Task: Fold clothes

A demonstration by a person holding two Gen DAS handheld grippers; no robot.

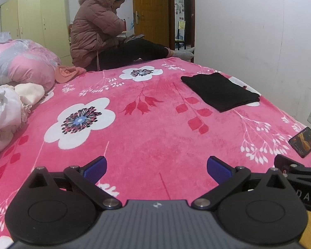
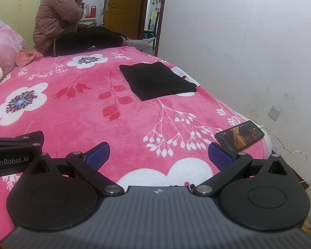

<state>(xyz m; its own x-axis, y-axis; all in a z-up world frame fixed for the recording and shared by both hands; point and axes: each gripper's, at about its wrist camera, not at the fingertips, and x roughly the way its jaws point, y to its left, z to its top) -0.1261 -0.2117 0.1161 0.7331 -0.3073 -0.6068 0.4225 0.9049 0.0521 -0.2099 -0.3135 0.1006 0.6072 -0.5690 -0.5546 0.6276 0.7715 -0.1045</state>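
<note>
Nearest in: left gripper (image 1: 156,169) spread wide, blue pads (image 1: 96,169) well apart, nothing between them, hovering low over the pink flowered blanket (image 1: 155,137). Right gripper (image 2: 158,155) just beside it, likewise splayed open and empty, blue pads (image 2: 99,154) clear of the fabric.

Off by the blanket's right edge, one phone (image 2: 239,136) lying flat, screen lit, close ahead of the right gripper's right finger.

Further up, toward the far right corner of the bed: one black garment (image 2: 157,81), folded into a neat flat rectangle, edges squared, layers visible along its near side. Well apart from both grippers, ahead and right of the left one, almost straight ahead of the right.

Along the left edge, a heap of pale unfolded clothes (image 1: 8,108), then one pink quilt (image 1: 20,62) bundled up, one peach cloth (image 1: 67,73) crumpled beside it.

At the far edge, one person in a puffy pink coat (image 1: 93,27), seated.
</note>
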